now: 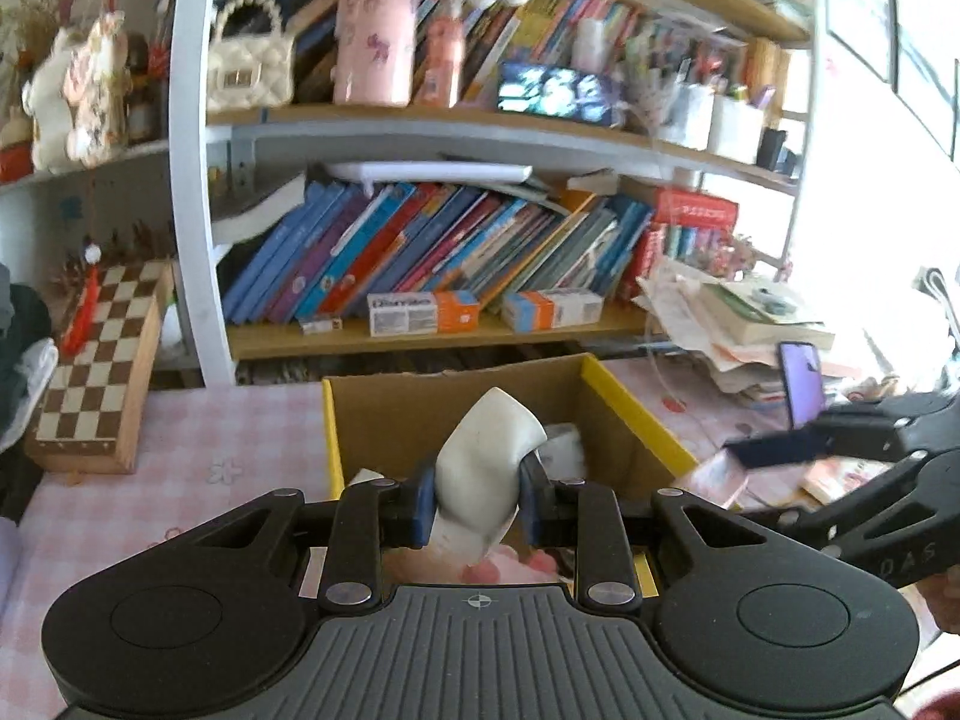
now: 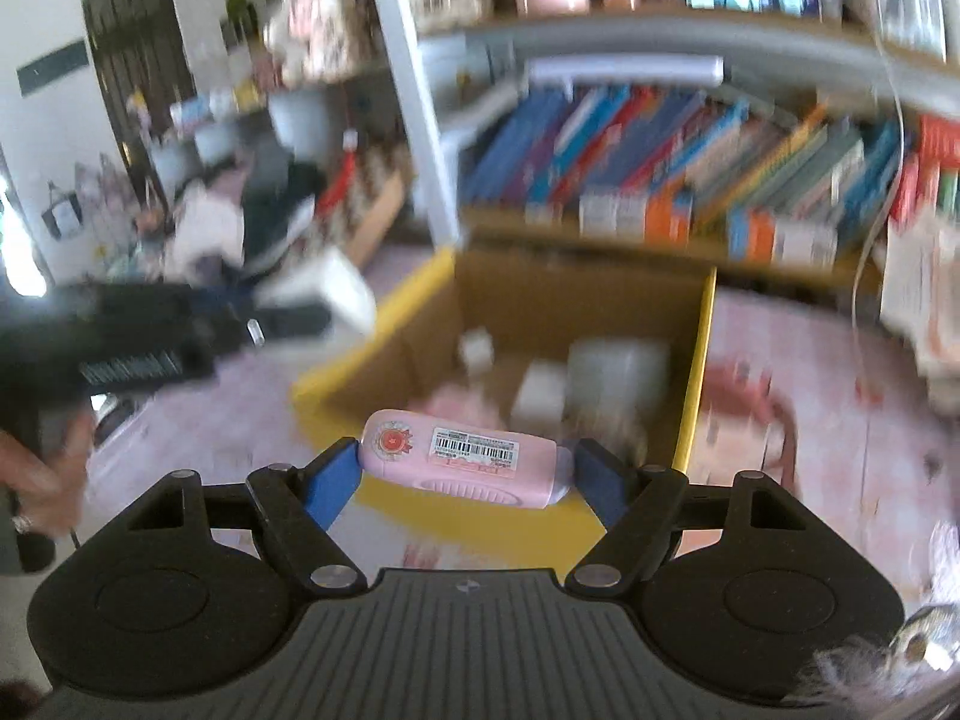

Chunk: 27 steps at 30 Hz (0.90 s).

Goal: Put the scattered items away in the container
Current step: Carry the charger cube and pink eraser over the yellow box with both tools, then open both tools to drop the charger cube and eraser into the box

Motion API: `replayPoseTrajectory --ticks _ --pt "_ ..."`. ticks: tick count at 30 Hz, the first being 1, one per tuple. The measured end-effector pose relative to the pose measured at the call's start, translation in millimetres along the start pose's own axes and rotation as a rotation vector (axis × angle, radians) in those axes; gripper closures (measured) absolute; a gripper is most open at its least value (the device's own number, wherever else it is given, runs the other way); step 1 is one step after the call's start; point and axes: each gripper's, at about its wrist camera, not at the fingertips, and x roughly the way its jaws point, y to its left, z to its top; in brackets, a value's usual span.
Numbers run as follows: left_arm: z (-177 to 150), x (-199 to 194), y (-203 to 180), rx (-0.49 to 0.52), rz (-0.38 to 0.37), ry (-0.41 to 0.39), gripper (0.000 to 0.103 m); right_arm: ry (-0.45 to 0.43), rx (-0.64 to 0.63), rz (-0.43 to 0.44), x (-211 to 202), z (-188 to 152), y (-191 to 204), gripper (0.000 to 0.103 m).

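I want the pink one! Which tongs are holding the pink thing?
The right tongs hold the pink bottle, lying sideways with a barcode label. The left tongs grip a white bottle.

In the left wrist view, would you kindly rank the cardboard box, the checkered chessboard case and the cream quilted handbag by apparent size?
1. Yellow-edged cardboard box
2. Brown-and-white checkered chessboard case
3. Cream quilted handbag

The handbag sits farther back on the shelf, so its true size is unsure.
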Motion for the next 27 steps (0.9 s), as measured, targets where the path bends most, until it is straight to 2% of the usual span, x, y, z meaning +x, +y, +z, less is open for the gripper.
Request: replayPoseTrajectory --ticks 4,12,18,27 --pt "10 38 10 -0.035 -0.004 0.071 0.078 0.022 -0.067 -0.029 42 24 -8 0.027" --pt "24 109 22 -0.032 0.035 0.229 0.078 0.26 -0.153 -0.028 141 47 -25 0.027" --pt "21 138 25 -0.016 0.07 0.3 0.078 0.327 -0.203 -0.027 166 43 -22 0.027" --pt "17 160 19 0.042 0.115 0.362 0.077 0.354 -0.216 -0.019 179 38 -25 0.027"
